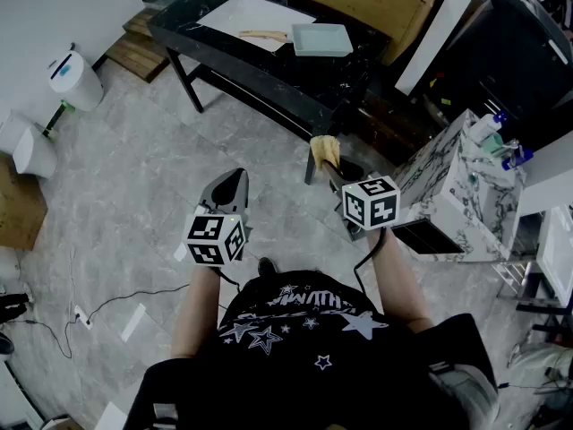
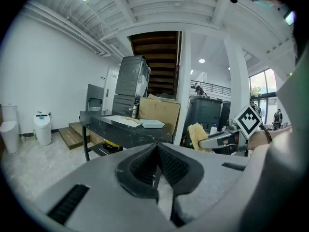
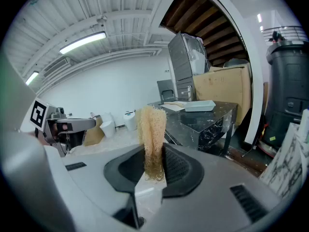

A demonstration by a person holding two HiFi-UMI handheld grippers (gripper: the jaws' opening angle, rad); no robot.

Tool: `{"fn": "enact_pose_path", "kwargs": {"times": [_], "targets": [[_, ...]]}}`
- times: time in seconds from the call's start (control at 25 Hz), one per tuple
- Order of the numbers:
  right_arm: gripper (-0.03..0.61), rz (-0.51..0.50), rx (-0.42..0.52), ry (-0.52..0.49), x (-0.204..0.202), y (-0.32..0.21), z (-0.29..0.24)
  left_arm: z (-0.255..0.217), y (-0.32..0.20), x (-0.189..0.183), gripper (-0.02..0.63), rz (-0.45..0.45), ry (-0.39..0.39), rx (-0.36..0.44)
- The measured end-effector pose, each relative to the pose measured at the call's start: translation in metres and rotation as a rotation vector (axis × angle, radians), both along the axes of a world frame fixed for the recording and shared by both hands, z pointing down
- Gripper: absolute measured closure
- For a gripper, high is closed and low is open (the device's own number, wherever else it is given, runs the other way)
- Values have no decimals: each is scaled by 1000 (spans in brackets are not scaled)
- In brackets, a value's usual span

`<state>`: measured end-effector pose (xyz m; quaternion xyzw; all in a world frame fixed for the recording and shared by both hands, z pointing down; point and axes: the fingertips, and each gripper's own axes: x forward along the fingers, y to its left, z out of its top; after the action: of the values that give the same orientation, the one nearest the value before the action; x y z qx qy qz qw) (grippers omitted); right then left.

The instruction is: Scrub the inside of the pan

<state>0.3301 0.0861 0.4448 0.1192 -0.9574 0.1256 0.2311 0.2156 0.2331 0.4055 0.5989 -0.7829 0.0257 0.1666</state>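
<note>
- Step in hand: the approach. Scrubbing has not begun, and both grippers are held up in front of the person's body, well apart from the dark marble-topped table (image 1: 260,65).
- The only pan-like thing in view is a pale, shallow rectangular tray (image 1: 320,39) lying on that table's far end, beside a white flat sheet (image 1: 246,14). I take it for the pan, though no view shows its inside closely.
- The right gripper (image 3: 153,164) is clamped on a tan, fibrous scrubbing pad (image 3: 151,129). The pad stands upright between the jaws, most of it sticking out past them, ready for use.
- The left gripper (image 2: 157,152) is closed with nothing between its jaws; the ridged pads meet.
- Pose: both forearms are bent at the elbows and pushed forward at about waist height. The grippers point towards the table, the right one slightly further ahead, each with its marker cube facing up.
- Next move, as I judge it: step up to the table, steady the tray with the left gripper, which would first have to open, and bring the pad down flat onto the tray's inner floor.
</note>
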Motion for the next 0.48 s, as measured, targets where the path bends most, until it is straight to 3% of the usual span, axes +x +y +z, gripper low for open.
{"fn": "enact_pose_path", "kwargs": {"times": [0.48], "targets": [[495,23,-25,12,-21,7,8,10,0,-23,606,32,20,-11]]}}
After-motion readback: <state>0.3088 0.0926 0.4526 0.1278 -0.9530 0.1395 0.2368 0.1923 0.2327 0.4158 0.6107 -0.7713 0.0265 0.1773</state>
